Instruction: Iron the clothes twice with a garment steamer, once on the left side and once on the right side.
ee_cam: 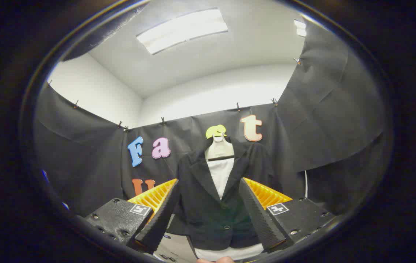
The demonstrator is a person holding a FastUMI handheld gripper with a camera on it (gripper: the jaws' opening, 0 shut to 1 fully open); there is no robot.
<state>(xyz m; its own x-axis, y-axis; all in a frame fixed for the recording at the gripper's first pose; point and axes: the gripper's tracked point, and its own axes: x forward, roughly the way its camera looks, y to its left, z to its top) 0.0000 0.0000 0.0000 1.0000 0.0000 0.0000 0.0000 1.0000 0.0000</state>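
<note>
A dark suit jacket [208, 215] over a white shirt [220, 175] hangs on a hanger against the black cloth wall, straight ahead of me. My gripper [210, 193] is open, and the jacket's front shows in the wide gap between its two fingers [257, 215], well beyond their tips. Nothing is held between them. A fingertip of a person's hand [217, 259] peeks in below the jacket's hem. I see no garment steamer.
Black cloth [324, 120] hangs on clips around the booth, with a loose sheet drooping at the right. White walls, ceiling and a ceiling light [182, 31] are above. A pale surface [175, 250] lies below the jacket.
</note>
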